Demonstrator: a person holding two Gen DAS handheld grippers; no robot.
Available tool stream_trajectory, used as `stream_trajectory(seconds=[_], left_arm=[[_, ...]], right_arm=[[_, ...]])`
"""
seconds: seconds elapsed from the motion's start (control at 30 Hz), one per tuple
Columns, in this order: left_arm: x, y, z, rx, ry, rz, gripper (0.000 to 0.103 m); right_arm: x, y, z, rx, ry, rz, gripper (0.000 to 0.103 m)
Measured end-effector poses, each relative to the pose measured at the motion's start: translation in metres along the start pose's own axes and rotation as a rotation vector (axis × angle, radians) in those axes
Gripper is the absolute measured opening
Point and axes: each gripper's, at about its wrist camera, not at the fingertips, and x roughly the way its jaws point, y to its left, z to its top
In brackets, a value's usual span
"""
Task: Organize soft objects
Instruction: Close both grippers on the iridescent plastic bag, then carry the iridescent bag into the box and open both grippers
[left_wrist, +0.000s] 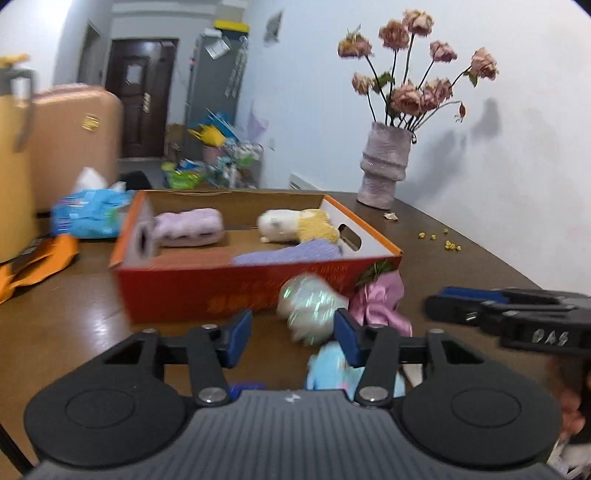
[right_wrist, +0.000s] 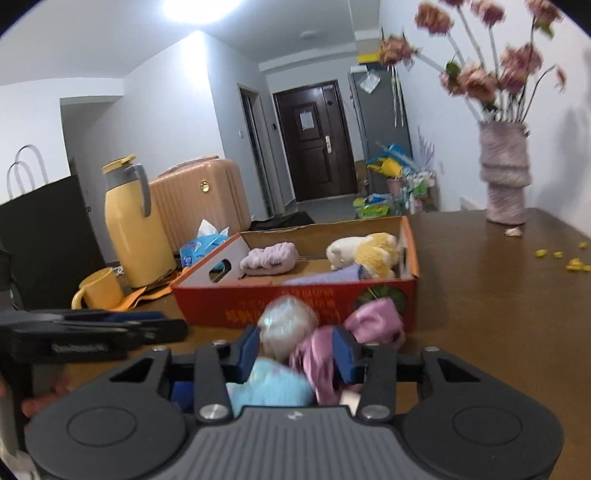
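Note:
An open red cardboard box (left_wrist: 207, 291) (right_wrist: 295, 299) stands on the brown table. It holds a lilac fluffy roll (left_wrist: 188, 227), a white-and-yellow plush (left_wrist: 295, 225) and a purple cloth (left_wrist: 288, 254). In front of the box lie a shiny white soft ball (left_wrist: 310, 310) (right_wrist: 288, 325), a pink satin bow (left_wrist: 380, 302) (right_wrist: 373, 321) and a light blue plush (left_wrist: 332, 369) (right_wrist: 269, 387). My left gripper (left_wrist: 293, 334) (right_wrist: 177, 326) stands open just short of the ball. My right gripper (right_wrist: 295, 352) (left_wrist: 439, 304) hovers open over the pile, and I see no pad pressing on anything.
A vase of dried roses (left_wrist: 384, 166) stands at the table's back right, with yellow crumbs (left_wrist: 448, 242) near it. Left of the box are a blue tissue pack (left_wrist: 88, 214), a yellow thermos (right_wrist: 133, 229), a yellow mug (right_wrist: 99, 288) and an orange bag (left_wrist: 37, 262).

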Motion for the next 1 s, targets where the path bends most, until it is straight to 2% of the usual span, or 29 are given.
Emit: stream_trajectory(seconds=[0.13, 0.27, 0.33, 0.37, 0.4, 0.43, 0.53, 0.63, 0.7, 0.87, 1.0], left_arm=[[0.056, 0.018, 0.018, -0.074, 0.095, -0.014, 0.041], [0.092, 0.04, 0.02, -0.176, 0.192, -0.09, 0.039], [0.1, 0.047, 0.019, -0.223, 0.212, -0.131, 0.036], [0.103, 0.05, 0.017, -0.233, 0.216, -0.144, 0.033], [0.106, 0.052, 0.015, -0.236, 0.219, -0.168, 0.03], [0.107, 0.05, 0.013, -0.24, 0.22, -0.191, 0.02], [0.103, 0.045, 0.012, -0.21, 0.194, -0.21, 0.013], [0.091, 0.035, 0.014, -0.185, 0.165, -0.194, 0.011], [0.07, 0.028, 0.019, -0.175, 0.12, -0.201, 0.011], [0.003, -0.002, 0.031, -0.112, -0.005, -0.233, 0.011], [-0.036, -0.031, 0.034, -0.058, -0.057, -0.255, 0.011]], right_arm=[[0.054, -0.007, 0.012, 0.017, 0.053, 0.037, 0.038], [0.095, -0.011, 0.012, 0.028, 0.115, 0.058, 0.038], [0.109, -0.014, 0.009, 0.033, 0.134, 0.067, 0.038], [0.114, -0.016, 0.007, 0.047, 0.139, 0.071, 0.035], [0.118, -0.019, 0.005, 0.063, 0.138, 0.078, 0.022], [0.121, -0.021, 0.003, 0.077, 0.138, 0.091, 0.015], [0.121, -0.021, 0.001, 0.075, 0.136, 0.108, 0.008], [0.114, -0.014, 0.003, 0.058, 0.12, 0.102, 0.004], [0.096, -0.007, 0.008, 0.042, 0.076, 0.105, 0.004], [0.03, 0.016, 0.022, -0.029, -0.057, 0.117, 0.004], [-0.021, 0.029, 0.024, -0.061, -0.124, 0.106, 0.004]])
